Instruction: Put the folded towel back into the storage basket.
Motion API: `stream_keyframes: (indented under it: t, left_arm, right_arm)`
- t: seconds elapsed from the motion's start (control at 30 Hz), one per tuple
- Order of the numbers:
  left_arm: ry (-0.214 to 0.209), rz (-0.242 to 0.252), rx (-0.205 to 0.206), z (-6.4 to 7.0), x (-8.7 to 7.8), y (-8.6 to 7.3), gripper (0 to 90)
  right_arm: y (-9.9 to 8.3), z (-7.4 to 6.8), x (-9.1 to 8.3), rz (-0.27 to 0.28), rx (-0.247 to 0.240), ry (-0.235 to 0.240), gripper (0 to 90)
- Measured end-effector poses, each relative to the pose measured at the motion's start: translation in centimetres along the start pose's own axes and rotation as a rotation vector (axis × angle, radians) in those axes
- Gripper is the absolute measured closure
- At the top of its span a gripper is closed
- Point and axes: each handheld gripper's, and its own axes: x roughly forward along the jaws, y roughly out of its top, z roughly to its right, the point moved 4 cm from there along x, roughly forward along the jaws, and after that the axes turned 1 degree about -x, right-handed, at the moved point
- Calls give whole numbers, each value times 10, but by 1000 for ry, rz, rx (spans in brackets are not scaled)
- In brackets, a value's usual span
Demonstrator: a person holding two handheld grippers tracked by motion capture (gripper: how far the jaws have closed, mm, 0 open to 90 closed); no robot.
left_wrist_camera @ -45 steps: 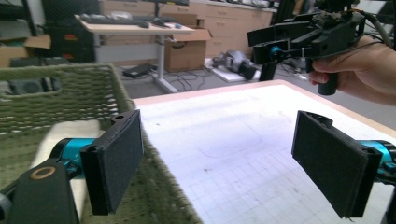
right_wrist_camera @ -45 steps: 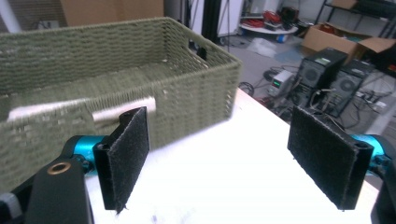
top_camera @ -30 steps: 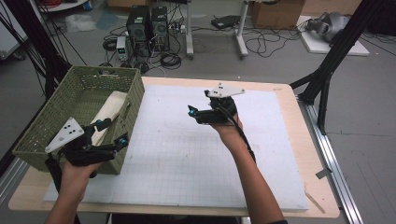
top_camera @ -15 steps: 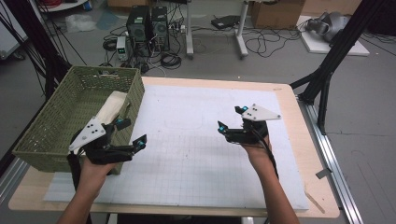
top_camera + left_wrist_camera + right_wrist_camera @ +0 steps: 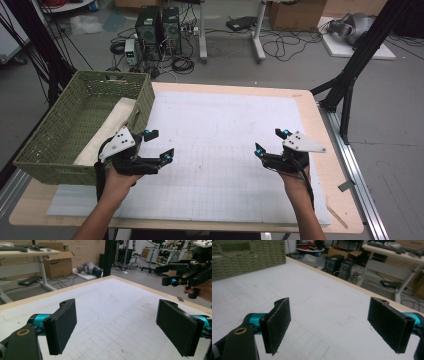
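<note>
**A:** Start with the left gripper [image 5: 159, 144]. How do its jaws stand?

**B:** Wide apart, with nothing between them. In the left gripper view the two black pads [image 5: 62, 327] sit at the lower left and lower right of the frame, and between them is only the white mat [image 5: 110, 315]. From above, this gripper is in the lower left of the frame, just beside the near right corner of the basket [image 5: 60, 135].

**A:** And the right gripper [image 5: 270, 141]?

**B:** Also spread wide and holding nothing. Its own view has a pad [image 5: 277, 323] low on each side of the frame, with bare mat [image 5: 324, 307] in the gap. From above it is in the lower right of the frame, near the mat's right edge, well apart from the other gripper.

**A:** What is nearest the left gripper?

**B:** The green woven basket, at the left of the high view on the table's [image 5: 320, 130] left end. A pale cloth [image 5: 112, 130] lies inside it along the right-hand wall, close to the gripper but not touching it as far as I can tell.

**A:** Does either gripper see the other side?

**B:** The left gripper view catches the right gripper [image 5: 186, 275] at the upper right of its frame, held in a hand [image 5: 203, 290]. The right gripper view has the basket's wall [image 5: 247, 257] at its upper left.

**A:** Beyond the table?

**B:** Computer towers [image 5: 157, 25] and tangled cables [image 5: 280, 47] on the floor, top of the high view.
</note>
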Motion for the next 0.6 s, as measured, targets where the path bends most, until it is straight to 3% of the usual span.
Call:
stream_keyframes:
  t: [0.3, 0.5, 0.6]
  left_arm:
    - [-9, -8, -7, -4, 15, -17, 177]
    - [-9, -38, -5, -6, 25, -32, 177]
    - [-10, -52, -6, -5, 29, -36, 177]
  right_arm:
    - [-30, 1, -11, -31, 43, -61, 177]
    - [-50, 6, -17, -57, 85, -78, 177]
    - [-57, 8, -16, -82, 80, -80, 177]
